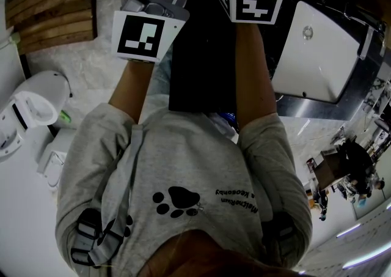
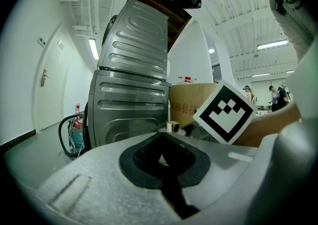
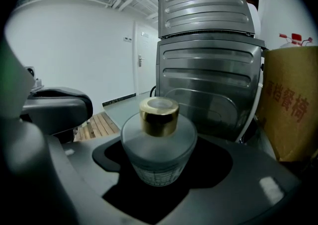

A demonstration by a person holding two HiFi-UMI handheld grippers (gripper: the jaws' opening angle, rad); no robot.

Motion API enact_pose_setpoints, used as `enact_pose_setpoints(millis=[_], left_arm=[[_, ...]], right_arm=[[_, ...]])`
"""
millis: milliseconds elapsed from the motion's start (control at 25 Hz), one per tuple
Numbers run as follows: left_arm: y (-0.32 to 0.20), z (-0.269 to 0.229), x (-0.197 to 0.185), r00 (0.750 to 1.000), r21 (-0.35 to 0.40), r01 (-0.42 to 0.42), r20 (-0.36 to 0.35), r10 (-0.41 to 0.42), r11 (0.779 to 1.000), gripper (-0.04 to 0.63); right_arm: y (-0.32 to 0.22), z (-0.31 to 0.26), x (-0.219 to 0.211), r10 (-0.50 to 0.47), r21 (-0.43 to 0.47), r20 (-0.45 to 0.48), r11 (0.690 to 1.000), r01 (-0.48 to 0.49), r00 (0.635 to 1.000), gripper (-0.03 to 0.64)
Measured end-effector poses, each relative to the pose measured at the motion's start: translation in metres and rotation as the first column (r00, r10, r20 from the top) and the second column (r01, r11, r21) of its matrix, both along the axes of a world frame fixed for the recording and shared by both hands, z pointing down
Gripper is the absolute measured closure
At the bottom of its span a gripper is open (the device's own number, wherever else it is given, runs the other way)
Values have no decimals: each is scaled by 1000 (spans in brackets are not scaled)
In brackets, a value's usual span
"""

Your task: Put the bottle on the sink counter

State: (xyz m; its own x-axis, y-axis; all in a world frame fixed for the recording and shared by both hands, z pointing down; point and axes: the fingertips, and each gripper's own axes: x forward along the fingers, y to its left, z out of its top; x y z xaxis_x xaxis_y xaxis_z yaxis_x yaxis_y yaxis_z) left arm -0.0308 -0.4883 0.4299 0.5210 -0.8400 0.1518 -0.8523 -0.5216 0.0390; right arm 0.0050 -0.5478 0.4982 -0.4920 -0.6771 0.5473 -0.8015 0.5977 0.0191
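Two ribbed steel units (image 3: 208, 70), one stacked on the other, are seen beyond the jaws in the right gripper view. In the head view the sink counter (image 1: 303, 108), with its white basin (image 1: 314, 49), is found well to the person's right, apart from both grippers, which are held out in front of the body. The left gripper (image 2: 164, 162) is pressed together, and nothing is caught between its jaws. The right gripper (image 3: 161, 179) is clamped on the bottle (image 3: 158, 152), a squat frosted one seated in the dark opening between the jaws.

The step in hand is judged to be the carry: the bottle is held in the air and has not been brought over the counter. The next move is judged to call for a swing to the right, a descent base-first onto bare counter beside the basin, and only then a release. The bottle's axis is seen to run upright, in line with the steel units behind, and the gold cap (image 3: 159, 115) is pointed up.
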Motion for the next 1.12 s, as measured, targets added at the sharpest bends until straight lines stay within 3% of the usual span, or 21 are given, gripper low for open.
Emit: enact_pose_setpoints(millis=[240,400,800,1120], left_arm=[[7,-5,2,1000,-14,-5,7,6,1000,594],[14,-10,1,1000,-16,-6,9,6,1000,594],[45,-29,2,1000,-16,1,19,0,1000,594],[82,-53,-2,1000,-16,-1,12,1,1000,594]], right_arm=[[0,-1,2,9,-10,-5,1000,-9,1000,278],[9,-5,3,4,-20,7,1000,-3,1000,233],[54,-35,42,100,5,-1,995,-100,995,236],[95,-78,62,189,137,-20,973,-184,982,524]])
